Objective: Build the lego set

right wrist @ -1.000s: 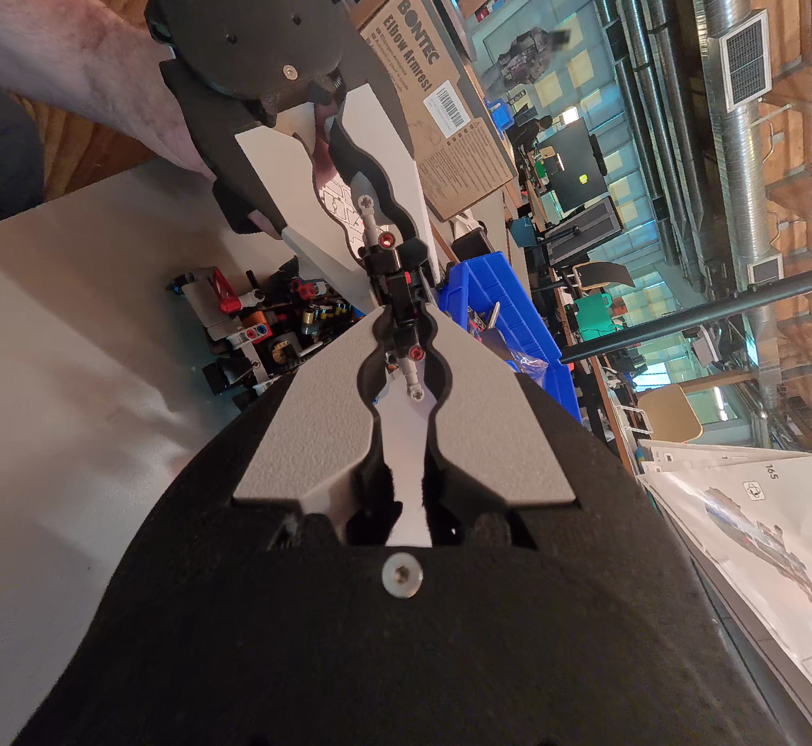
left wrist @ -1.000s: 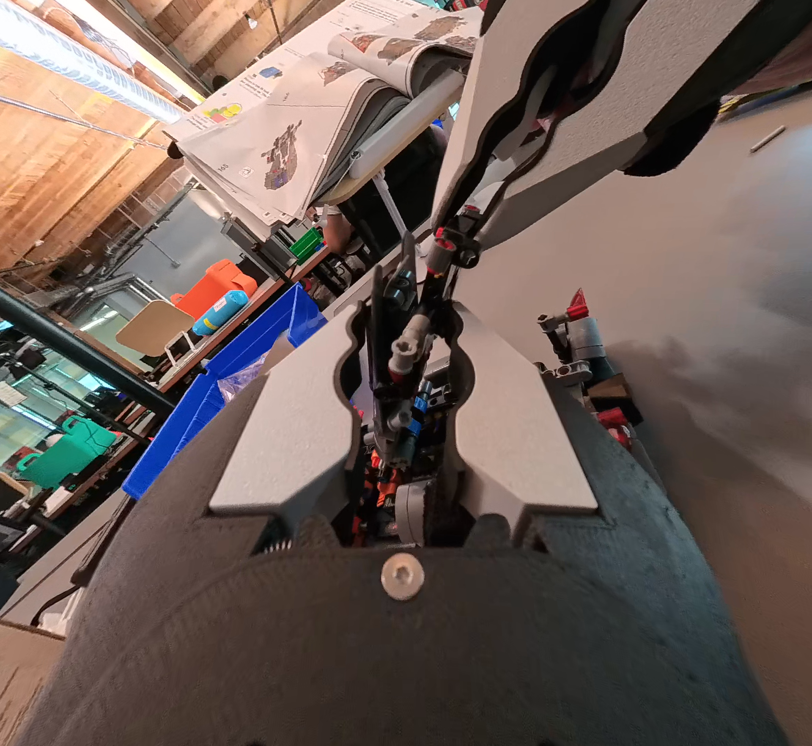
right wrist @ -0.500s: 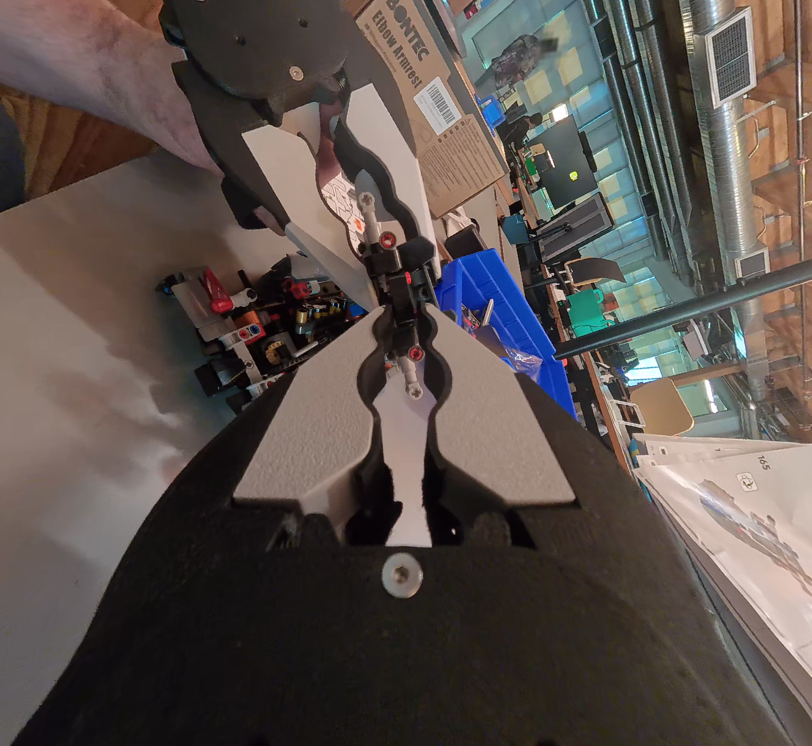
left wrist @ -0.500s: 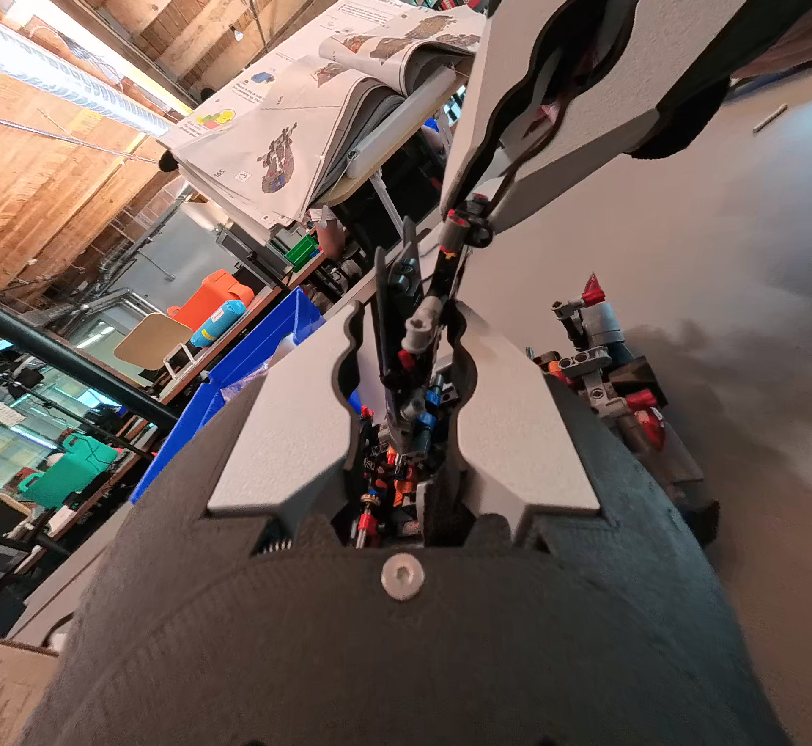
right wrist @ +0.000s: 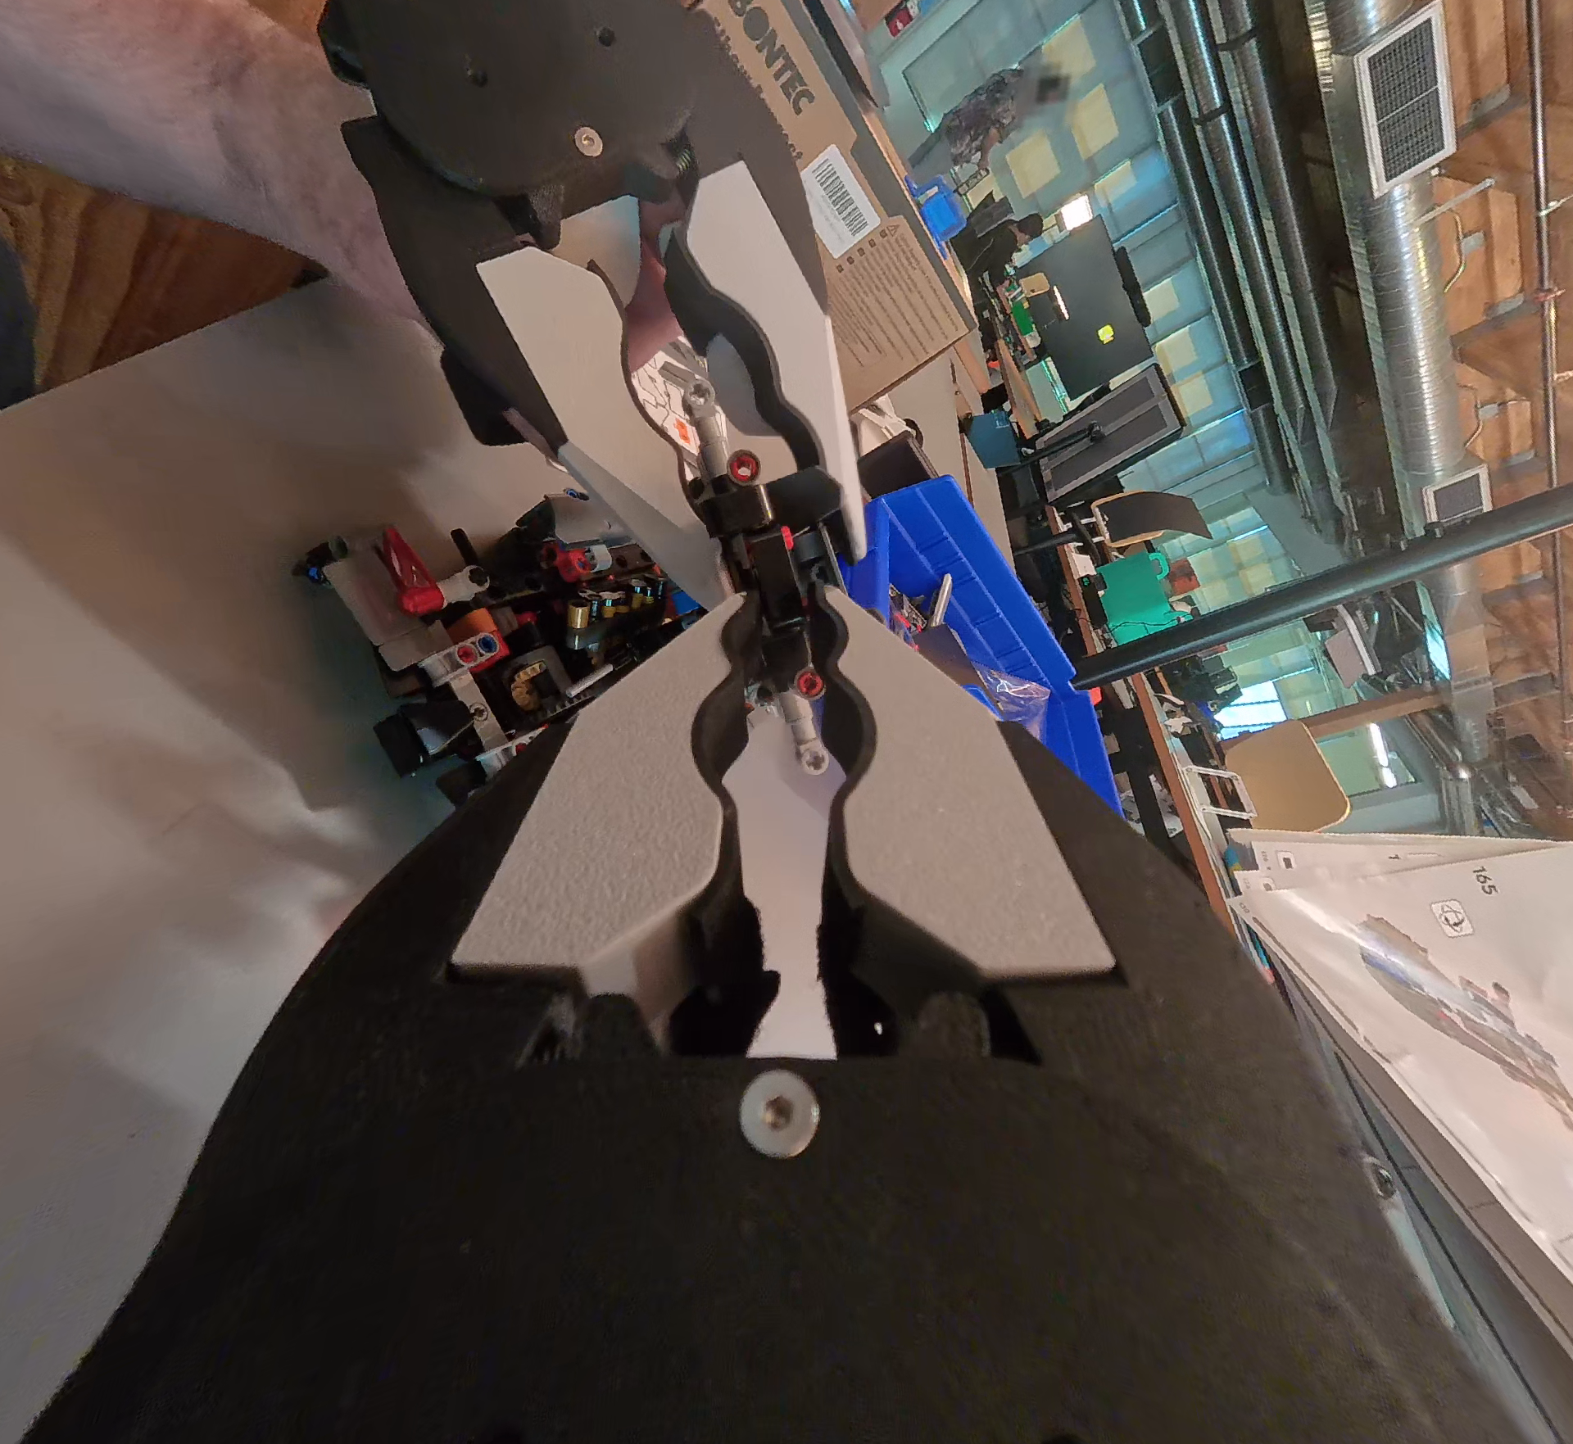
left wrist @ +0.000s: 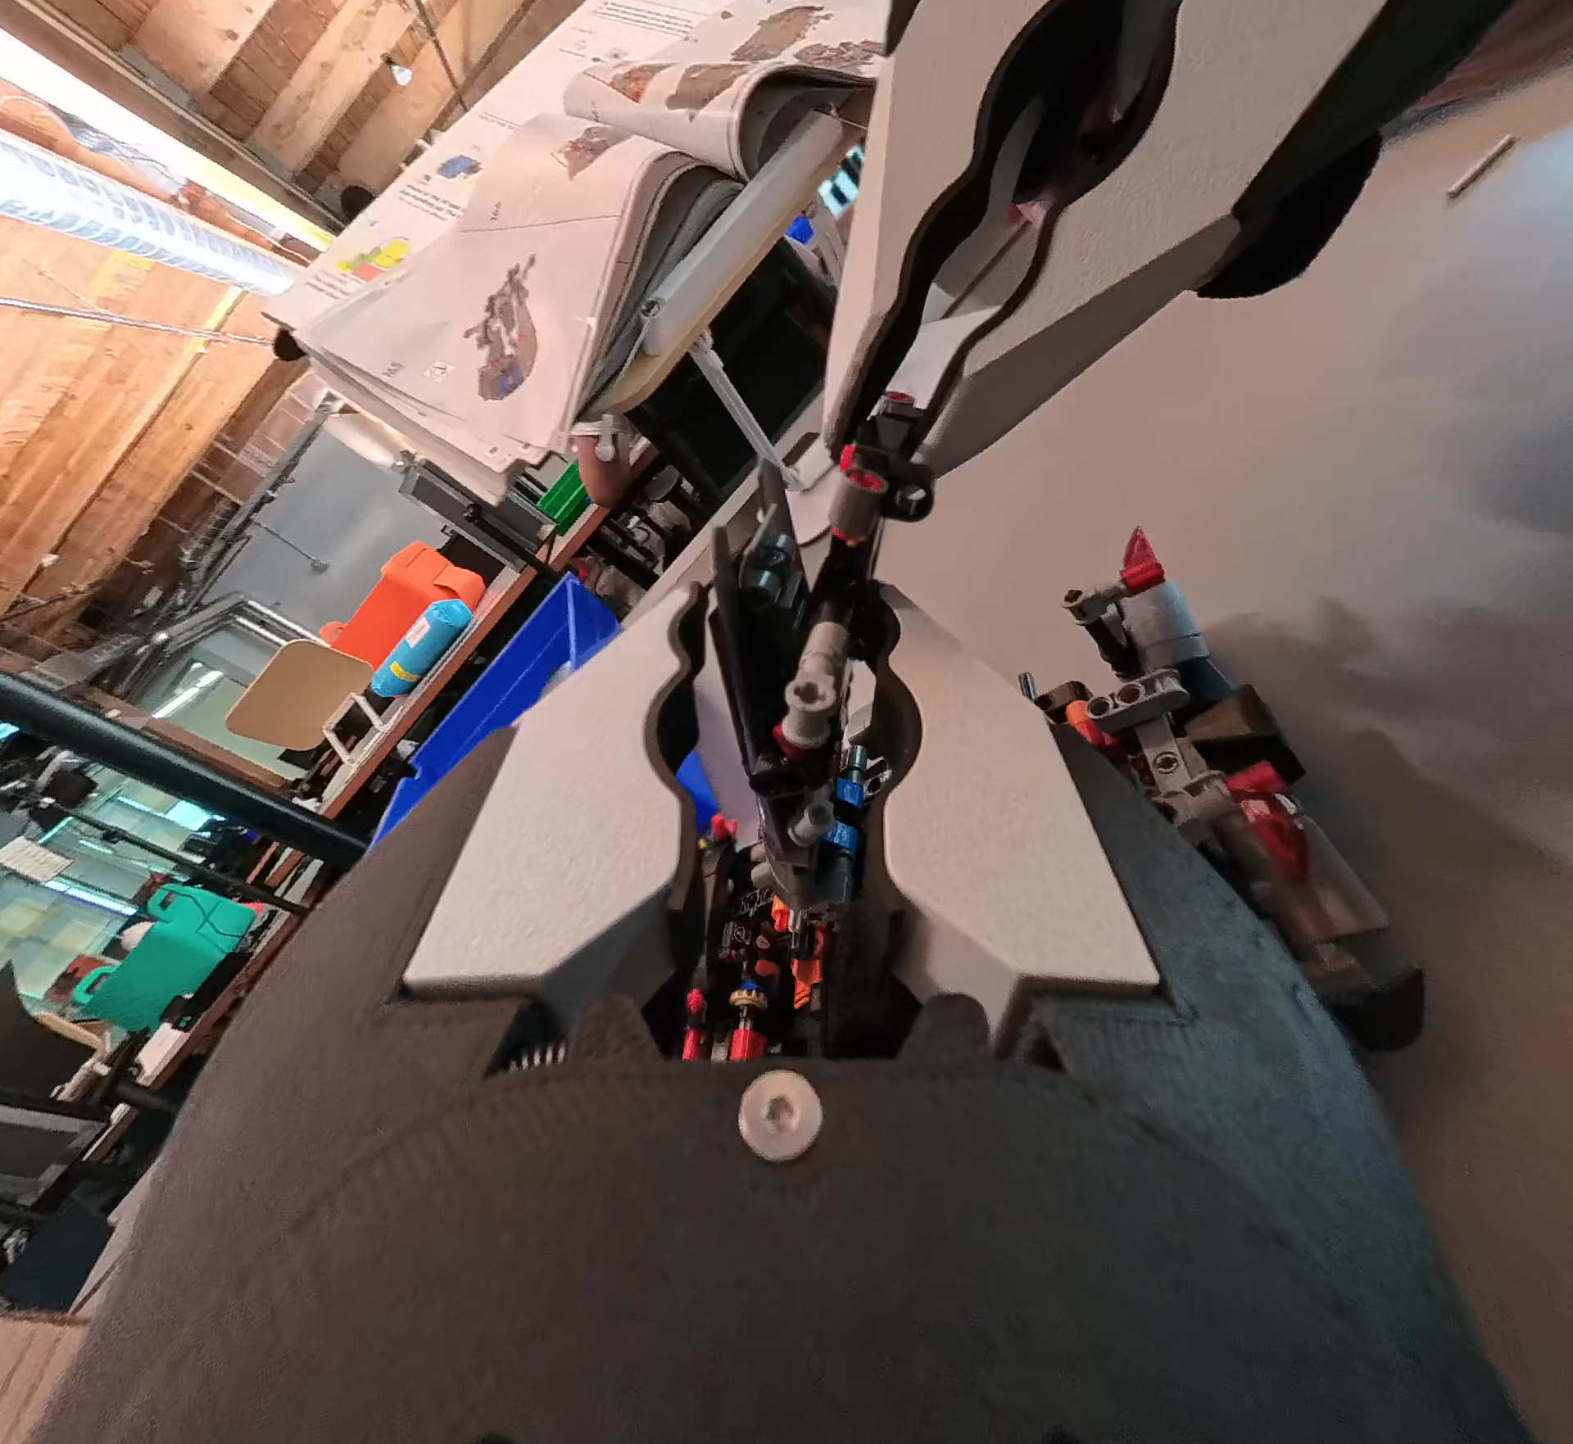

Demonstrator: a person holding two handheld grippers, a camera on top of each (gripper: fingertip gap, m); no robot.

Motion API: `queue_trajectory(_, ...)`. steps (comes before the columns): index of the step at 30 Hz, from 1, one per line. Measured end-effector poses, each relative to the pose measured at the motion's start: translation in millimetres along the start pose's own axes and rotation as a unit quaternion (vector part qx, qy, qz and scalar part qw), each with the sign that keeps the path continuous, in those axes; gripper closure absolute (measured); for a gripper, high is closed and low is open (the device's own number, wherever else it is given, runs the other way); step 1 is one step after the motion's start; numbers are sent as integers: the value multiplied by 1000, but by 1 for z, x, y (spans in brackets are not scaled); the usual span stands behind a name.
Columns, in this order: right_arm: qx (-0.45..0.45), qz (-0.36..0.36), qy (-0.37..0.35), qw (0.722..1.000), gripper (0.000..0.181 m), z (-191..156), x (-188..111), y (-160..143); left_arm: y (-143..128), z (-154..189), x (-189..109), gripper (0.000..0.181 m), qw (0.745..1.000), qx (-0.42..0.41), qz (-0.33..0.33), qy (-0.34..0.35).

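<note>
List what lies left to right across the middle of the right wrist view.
Table → lego model → held lego piece → blue bin → black pole

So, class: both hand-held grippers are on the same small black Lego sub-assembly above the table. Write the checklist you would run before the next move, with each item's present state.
1. Left hand-held gripper shut on the black Lego sub-assembly: ok.
2. Right hand-held gripper shut on the other end of it: ok.
3. Sub-assembly runs straight between both grippers, not visibly bent: ok.
4. Joint between its pieces fully seated: cannot tell, the fingers hide it.
5. Larger Lego model lying on the table, apart from both grippers: ok.
6. Instruction booklet open and in view: ok.
</note>
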State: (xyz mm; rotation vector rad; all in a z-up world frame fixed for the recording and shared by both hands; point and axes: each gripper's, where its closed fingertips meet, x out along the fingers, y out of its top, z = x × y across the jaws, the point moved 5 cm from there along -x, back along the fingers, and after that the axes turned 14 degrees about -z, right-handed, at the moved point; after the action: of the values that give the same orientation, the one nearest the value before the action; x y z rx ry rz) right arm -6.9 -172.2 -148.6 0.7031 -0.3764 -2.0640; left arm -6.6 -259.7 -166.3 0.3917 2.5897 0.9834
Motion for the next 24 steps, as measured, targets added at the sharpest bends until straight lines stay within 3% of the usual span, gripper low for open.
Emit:
queue_trajectory(8,3,0,-2,1000,173,1,1,0,-1,0,3,150,1000,6,-1,-3)
queue_trajectory(14,5,-3,0,1000,173,1,1,-4,-1,-3,0,138,1000,2,10,-1)
queue_trajectory(24,6,-1,3,1000,173,0,2,-3,-9,1,-6,134,999,-25,18,-13)
